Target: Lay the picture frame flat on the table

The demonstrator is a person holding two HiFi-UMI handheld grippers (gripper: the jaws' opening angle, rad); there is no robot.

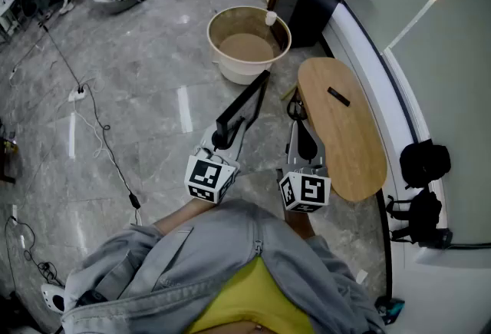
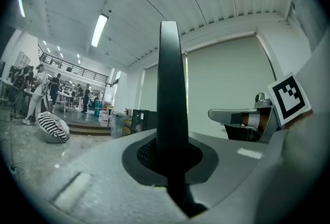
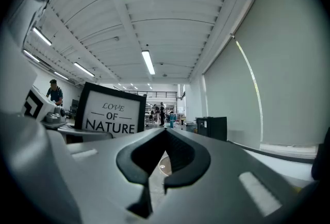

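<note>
Over the floor, just left of the oval wooden counter (image 1: pixel 349 144), my left gripper (image 1: pixel 223 138) is clamped on the lower edge of the picture frame (image 1: pixel 244 105). The frame stands on edge in the air, clear of the counter top. From the left gripper view I see the frame (image 2: pixel 169 89) edge-on between the pads. My right gripper (image 1: pixel 294 113) sits beside it with jaws together on nothing. Its own view shows the frame (image 3: pixel 111 115) face reading "LOVE OF NATURE".
</note>
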